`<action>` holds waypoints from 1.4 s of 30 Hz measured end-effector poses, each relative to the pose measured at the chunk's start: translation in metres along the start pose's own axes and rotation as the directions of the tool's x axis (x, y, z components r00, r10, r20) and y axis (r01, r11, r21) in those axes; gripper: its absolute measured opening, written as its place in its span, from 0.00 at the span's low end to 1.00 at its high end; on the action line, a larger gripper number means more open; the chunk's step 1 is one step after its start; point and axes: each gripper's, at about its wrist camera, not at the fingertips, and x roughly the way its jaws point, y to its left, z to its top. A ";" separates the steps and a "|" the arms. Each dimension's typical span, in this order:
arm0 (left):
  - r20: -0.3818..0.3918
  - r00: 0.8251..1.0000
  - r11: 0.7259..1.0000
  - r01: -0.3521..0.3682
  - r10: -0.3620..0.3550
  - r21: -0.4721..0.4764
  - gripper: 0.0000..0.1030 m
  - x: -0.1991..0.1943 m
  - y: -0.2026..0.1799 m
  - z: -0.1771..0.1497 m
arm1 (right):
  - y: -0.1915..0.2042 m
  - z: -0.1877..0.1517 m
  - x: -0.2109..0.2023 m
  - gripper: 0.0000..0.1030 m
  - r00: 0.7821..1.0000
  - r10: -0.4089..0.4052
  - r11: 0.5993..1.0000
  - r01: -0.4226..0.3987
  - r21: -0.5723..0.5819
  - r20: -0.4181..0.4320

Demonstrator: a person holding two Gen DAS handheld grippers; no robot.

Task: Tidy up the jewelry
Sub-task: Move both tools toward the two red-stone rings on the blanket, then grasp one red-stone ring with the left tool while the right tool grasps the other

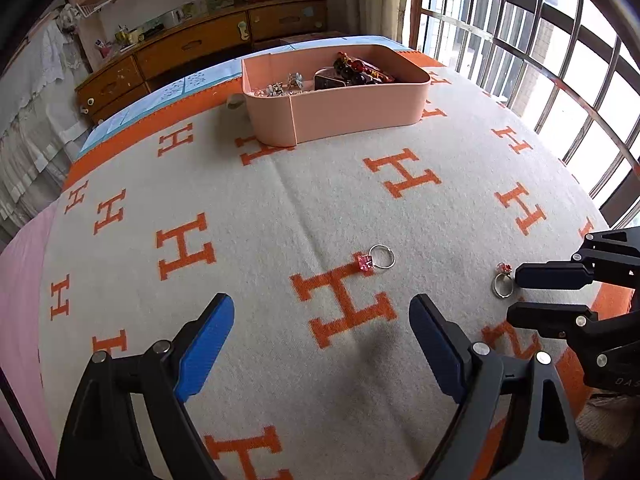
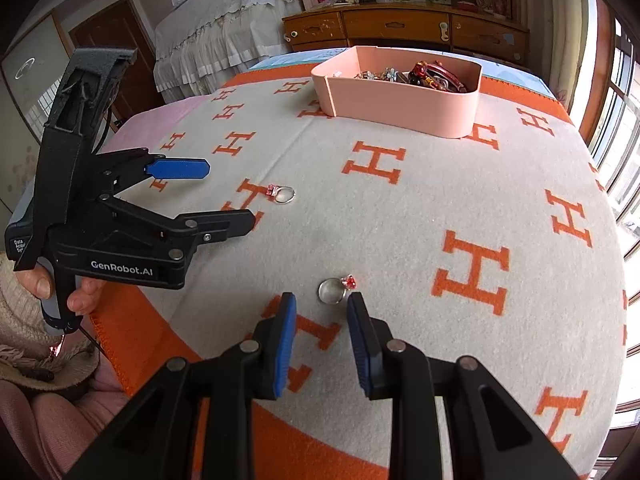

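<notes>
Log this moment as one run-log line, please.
phase: approach | left gripper: open, over pink-stone ring | right gripper: open, at red-stone ring | pink box: holds jewelry

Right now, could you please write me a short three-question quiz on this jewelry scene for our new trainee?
1. How many rings lie loose on the blanket?
2. True or false: the right gripper already grips a ring.
3. Which gripper stands wider: A left gripper, B right?

Key: 1. Two: the square-stone ring and the small-stone ring. 2. False; its fingers are just short of it. 3. A. The pink box holds other pieces.
</notes>
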 end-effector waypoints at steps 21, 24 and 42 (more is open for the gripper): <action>-0.021 0.999 0.996 0.033 -0.032 0.085 0.73 0.016 0.007 0.013 | 0.024 0.007 0.014 0.26 0.985 -0.147 0.978 0.159 -0.137 0.092; -0.019 0.999 0.992 0.039 -0.037 0.123 0.71 0.017 0.006 0.016 | 0.022 0.006 0.013 0.23 0.984 -0.146 0.979 0.158 -0.128 0.099; -0.021 0.993 0.980 0.119 -0.118 0.161 0.47 0.023 0.002 0.030 | 0.017 0.005 0.011 0.15 0.985 -0.134 0.985 0.145 -0.099 0.106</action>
